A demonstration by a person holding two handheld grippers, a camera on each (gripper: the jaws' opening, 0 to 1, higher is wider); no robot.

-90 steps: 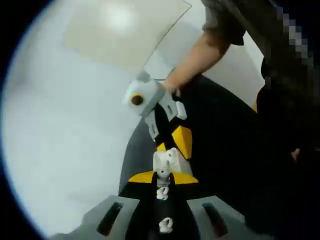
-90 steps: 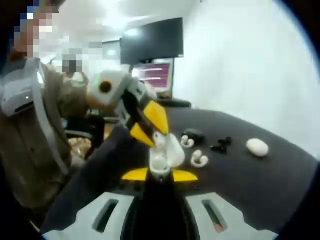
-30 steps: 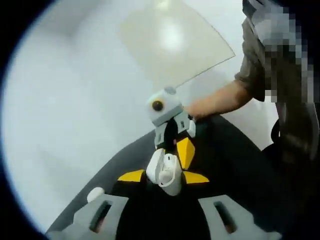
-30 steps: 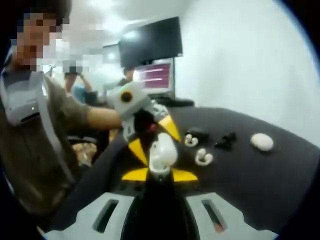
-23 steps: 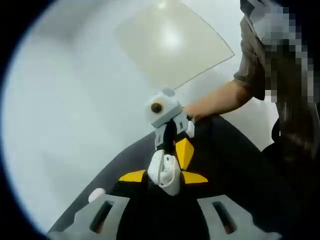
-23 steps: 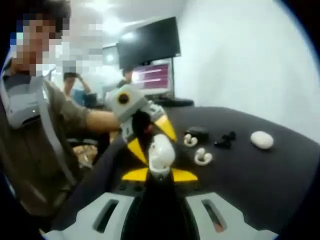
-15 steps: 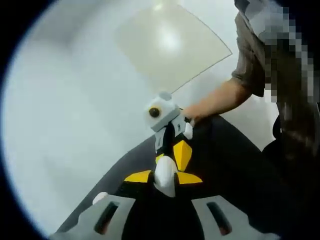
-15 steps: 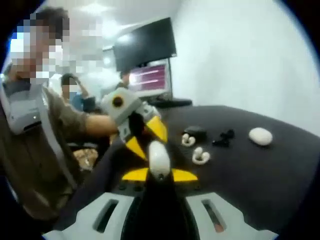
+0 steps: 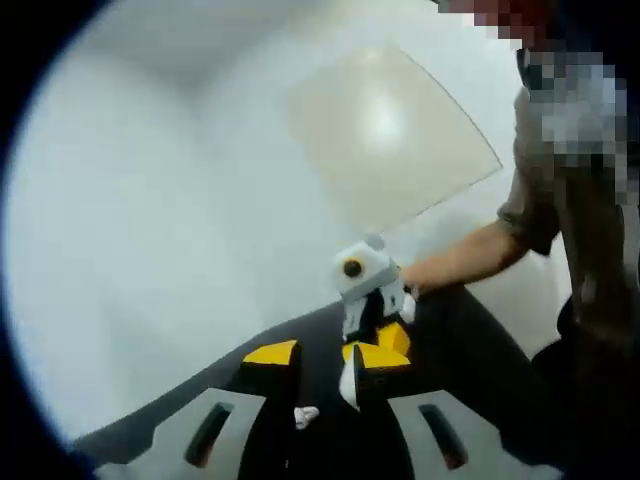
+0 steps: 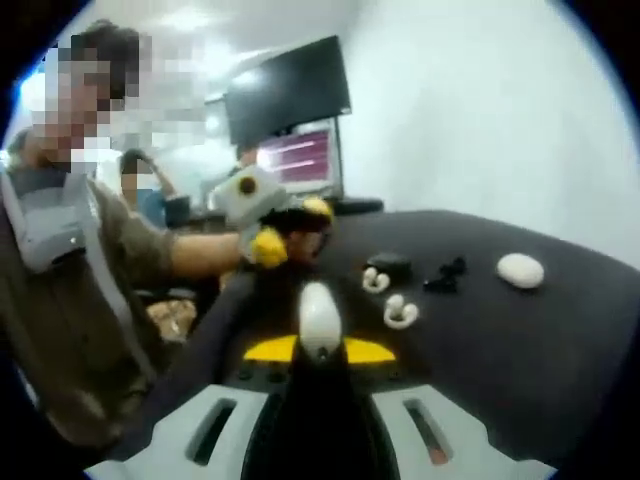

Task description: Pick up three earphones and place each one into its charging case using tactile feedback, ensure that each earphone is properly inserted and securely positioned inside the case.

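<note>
White and closed, the charging case [image 10: 319,318] sits clamped in the right gripper [image 10: 318,350] — the left gripper [image 9: 325,362] spreads wide, empty, above the black table [image 10: 480,340].

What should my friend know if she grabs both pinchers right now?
Right gripper: shut on the white egg-shaped charging case, lid closed, held above the black table.
Left gripper: open, holding nothing, off to the side of that case.
On the table: two white loop-shaped earphones, a dark case, small black earphones and a white oval case.
Done: the held case looks finished, though its inside is hidden.
Left: set it down, then seat the loose earphones in their cases, probably starting with the white ones.
</note>
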